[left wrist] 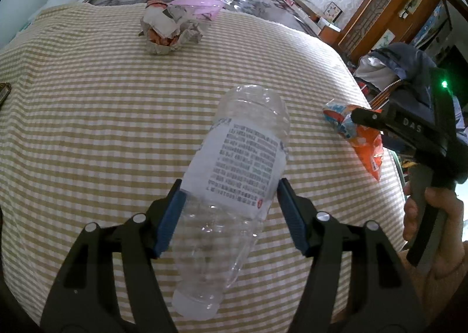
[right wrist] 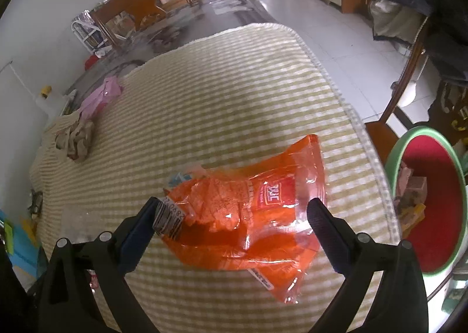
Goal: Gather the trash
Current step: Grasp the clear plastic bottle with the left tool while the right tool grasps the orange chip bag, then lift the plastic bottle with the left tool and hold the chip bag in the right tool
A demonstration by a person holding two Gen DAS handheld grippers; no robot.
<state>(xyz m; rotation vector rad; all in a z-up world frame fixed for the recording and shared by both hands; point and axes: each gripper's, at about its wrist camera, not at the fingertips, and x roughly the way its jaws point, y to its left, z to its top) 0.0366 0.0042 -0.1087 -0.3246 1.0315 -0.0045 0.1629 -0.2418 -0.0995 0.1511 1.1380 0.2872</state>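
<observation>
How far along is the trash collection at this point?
Done: a few scraps already lie in the red basin beside the table. In hand: the left gripper clamps the clear plastic bottle; the right gripper is open, its fingers either side of the orange wrapper, not yet gripping. Left: the crumpled paper wad and pink plastic bag at the cloth's far end.

left tongs (left wrist: 229, 210) clamping clear bottle (left wrist: 234, 180), striped cloth (left wrist: 102, 113)
</observation>
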